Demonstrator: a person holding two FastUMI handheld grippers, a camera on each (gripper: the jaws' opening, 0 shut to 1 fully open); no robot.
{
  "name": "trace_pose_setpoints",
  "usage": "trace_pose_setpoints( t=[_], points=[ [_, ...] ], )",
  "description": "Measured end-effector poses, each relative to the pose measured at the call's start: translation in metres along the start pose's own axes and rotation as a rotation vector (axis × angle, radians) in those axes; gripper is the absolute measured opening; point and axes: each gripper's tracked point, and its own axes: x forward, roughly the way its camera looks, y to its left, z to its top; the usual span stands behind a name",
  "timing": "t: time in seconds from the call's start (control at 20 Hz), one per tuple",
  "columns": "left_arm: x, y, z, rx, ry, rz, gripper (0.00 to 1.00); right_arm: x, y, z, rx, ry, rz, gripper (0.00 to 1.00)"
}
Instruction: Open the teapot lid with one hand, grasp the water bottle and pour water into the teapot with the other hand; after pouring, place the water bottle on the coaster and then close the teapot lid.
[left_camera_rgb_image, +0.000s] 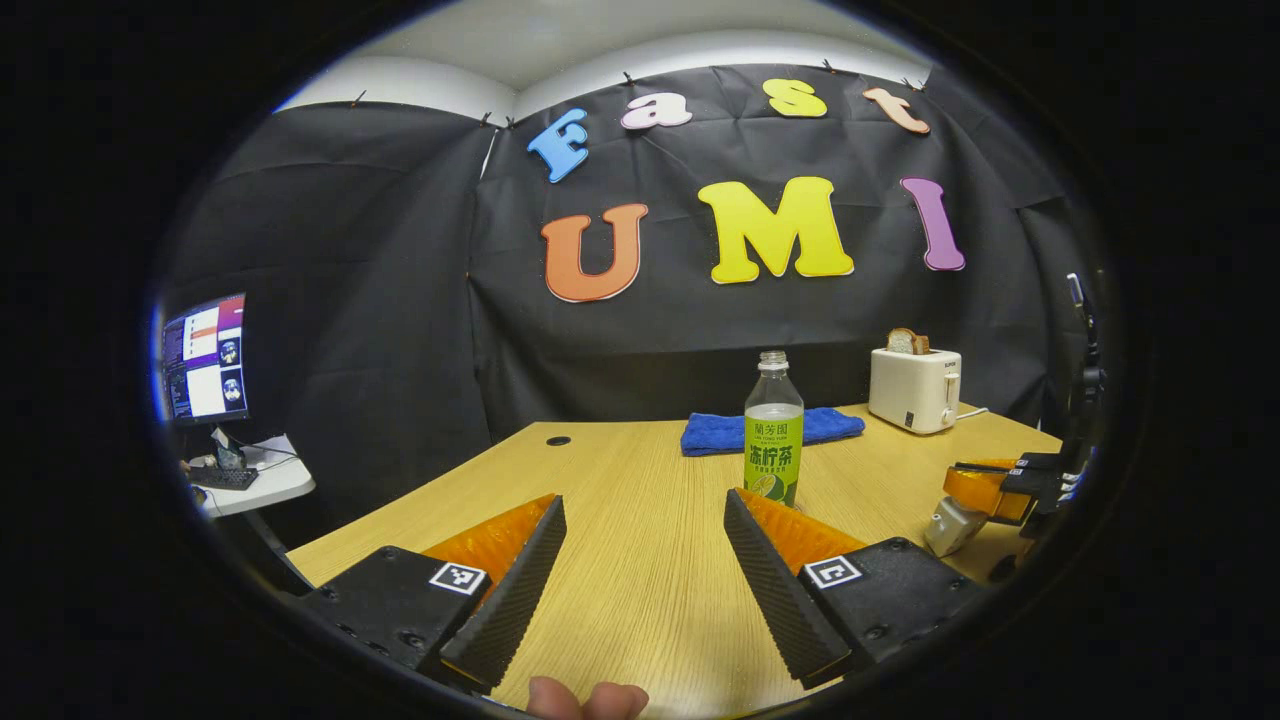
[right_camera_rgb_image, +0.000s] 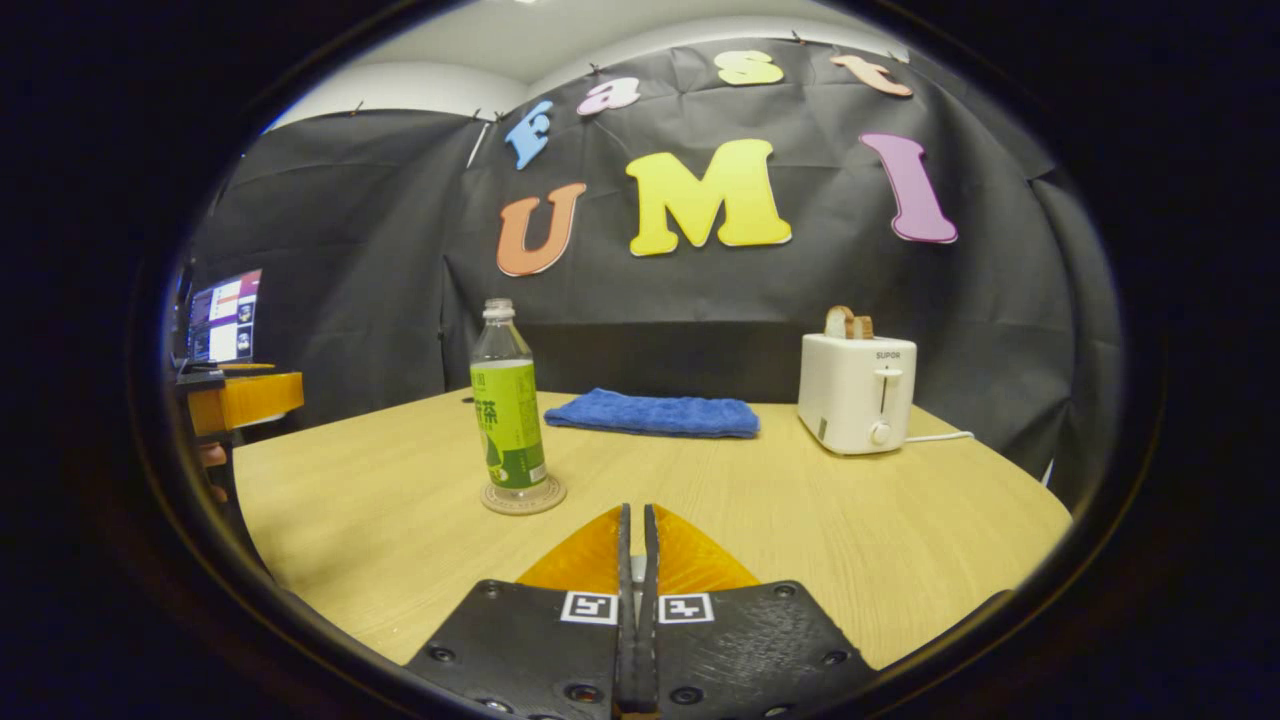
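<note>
Your left gripper (left_camera_rgb_image: 645, 585) has its fingers wide; your right gripper (right_camera_rgb_image: 636, 545) has them pressed together, empty. One water bottle (right_camera_rgb_image: 507, 410) stands upright on one coaster (right_camera_rgb_image: 523, 497) on the desk (right_camera_rgb_image: 800, 520); one toaster (right_camera_rgb_image: 858, 393) reads "SUPOR".

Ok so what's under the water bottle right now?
In the right gripper view, the water bottle stands upright on a round coaster on the wooden table. Just the coaster's rim shows; its middle is covered by the bottle's base.

Both views look low across the table (left_camera_rgb_image: 640, 520) toward the wall, sharing the bottle (right_camera_rgb_image: 508, 410).
</note>
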Motion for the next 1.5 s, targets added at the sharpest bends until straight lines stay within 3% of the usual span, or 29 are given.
trace_pose_setpoints(
  t=[0.55,0.8,0.85,0.9,1.05,1.15,1.5],
  points=[
    [-0.001,-0.001,0.004,0.011,-0.010,-0.003,0.99,0.001,0.000,-0.002,-0.005,-0.003,-0.027,0.01],
    [-0.002,-0.002,0.006,0.011,-0.018,-0.004,0.99,-0.003,0.000,0.010,0.008,-0.033,-0.035,0.06],
    [-0.003,-0.002,0.007,0.010,-0.019,-0.005,0.99,-0.006,0.002,0.015,0.011,-0.049,-0.032,0.22],
    [-0.003,-0.003,0.009,0.009,-0.021,-0.007,0.99,-0.010,0.002,0.023,0.015,-0.071,-0.034,0.31],
    [-0.009,-0.007,0.018,0.001,-0.037,-0.012,0.99,-0.022,-0.006,0.040,0.018,-0.099,-0.082,0.82],
    [-0.014,-0.018,0.024,-0.020,-0.055,-0.037,0.99,-0.040,-0.016,0.056,0.024,-0.128,-0.138,0.98],
    [-0.062,-0.066,0.051,-0.050,-0.116,-0.140,0.99,-0.141,-0.018,0.108,-0.026,-0.265,-0.219,0.96]
  ],
)
